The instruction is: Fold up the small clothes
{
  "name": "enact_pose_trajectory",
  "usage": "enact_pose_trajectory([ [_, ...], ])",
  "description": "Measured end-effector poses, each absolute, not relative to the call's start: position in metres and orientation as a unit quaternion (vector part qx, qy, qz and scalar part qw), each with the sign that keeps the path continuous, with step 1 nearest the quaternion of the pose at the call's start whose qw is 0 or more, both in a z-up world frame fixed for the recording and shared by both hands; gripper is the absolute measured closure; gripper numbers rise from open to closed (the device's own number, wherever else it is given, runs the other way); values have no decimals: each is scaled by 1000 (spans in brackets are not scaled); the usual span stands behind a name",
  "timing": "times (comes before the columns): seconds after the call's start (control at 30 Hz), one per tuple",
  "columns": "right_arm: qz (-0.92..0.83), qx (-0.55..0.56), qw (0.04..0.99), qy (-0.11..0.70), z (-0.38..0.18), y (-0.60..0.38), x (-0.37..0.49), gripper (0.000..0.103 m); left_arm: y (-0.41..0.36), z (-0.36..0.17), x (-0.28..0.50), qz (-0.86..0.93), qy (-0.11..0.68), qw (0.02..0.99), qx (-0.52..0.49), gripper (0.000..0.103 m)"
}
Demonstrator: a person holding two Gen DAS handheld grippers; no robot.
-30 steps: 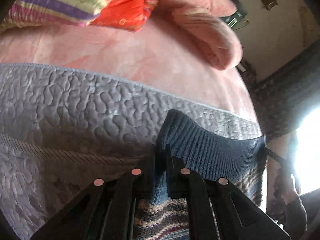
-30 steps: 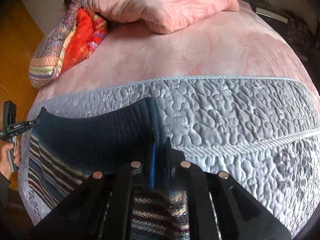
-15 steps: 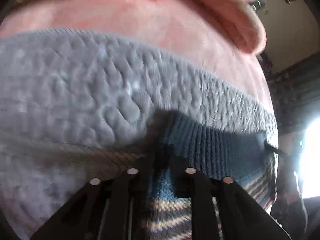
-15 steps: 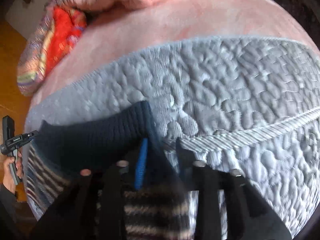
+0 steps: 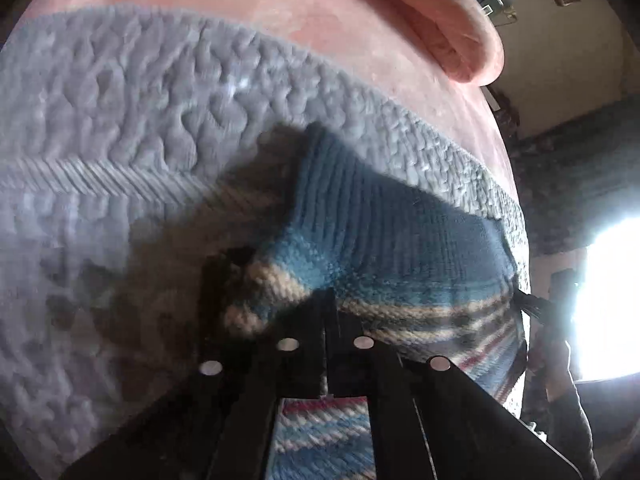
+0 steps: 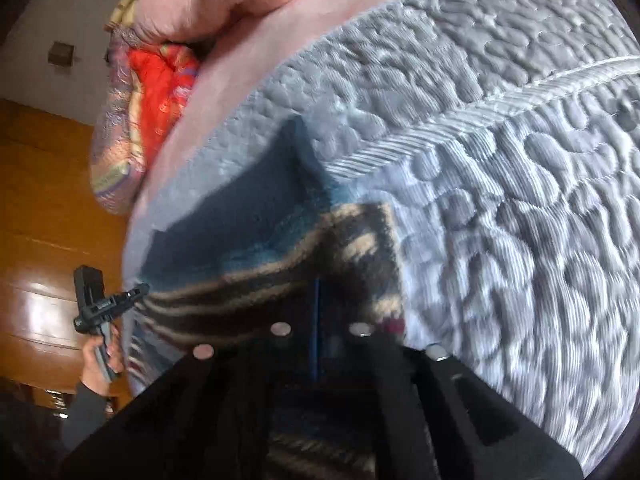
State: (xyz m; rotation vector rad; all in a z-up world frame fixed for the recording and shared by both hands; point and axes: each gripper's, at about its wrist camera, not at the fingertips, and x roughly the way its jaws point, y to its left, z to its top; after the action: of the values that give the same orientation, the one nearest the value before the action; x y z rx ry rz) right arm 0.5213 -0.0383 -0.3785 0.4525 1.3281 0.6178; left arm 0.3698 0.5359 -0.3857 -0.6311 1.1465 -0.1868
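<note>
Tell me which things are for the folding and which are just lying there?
For the folding: striped knit garment, left gripper, right gripper, grey quilted cover beneath it.
Just lying there: pink pillow, red patterned bedding.

A bed fills both views, under a grey quilt [image 6: 520,160] with a pink blanket [image 5: 360,32] beyond it toward 12 o'clock. A pink pillow [image 5: 452,24] lies at 1 o'clock, a red cushion [image 6: 160,92] at 10. A window [image 5: 608,300] glares at 3 o'clock. The wall [image 5: 560,56] is cream; a wood cabinet [image 6: 44,240] stands at 9.
</note>
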Motion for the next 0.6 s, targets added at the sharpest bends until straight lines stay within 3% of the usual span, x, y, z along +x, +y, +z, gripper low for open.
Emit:
enact_pose_trajectory([
  [0.13, 371, 223, 690, 580, -351, -20, 471, 95, 510, -349, 316, -185, 488, 801, -293, 87],
  [0.23, 391, 207, 665, 602, -371, 1, 442, 96, 494, -380, 293, -175, 517, 793, -270, 87],
  [0.27, 375, 203, 666, 612, -387, 3, 440, 103, 495, -396, 291, -155, 533, 789, -264, 91],
  [0.3, 370, 206, 666, 614, -397, 2, 442, 103, 501, -413, 288, -142, 539, 786, -266, 99],
  [0.37, 362, 229, 662, 615, -403, -5, 445, 103, 513, -415, 285, -140, 528, 781, -303, 101],
  [0.43, 367, 222, 671, 605, -387, 1, 439, 94, 509, -396, 276, -149, 512, 790, -302, 91],
  [0.6, 402, 183, 667, 600, -381, -2, 392, 94, 467, -375, 240, -216, 504, 795, -260, 78],
])
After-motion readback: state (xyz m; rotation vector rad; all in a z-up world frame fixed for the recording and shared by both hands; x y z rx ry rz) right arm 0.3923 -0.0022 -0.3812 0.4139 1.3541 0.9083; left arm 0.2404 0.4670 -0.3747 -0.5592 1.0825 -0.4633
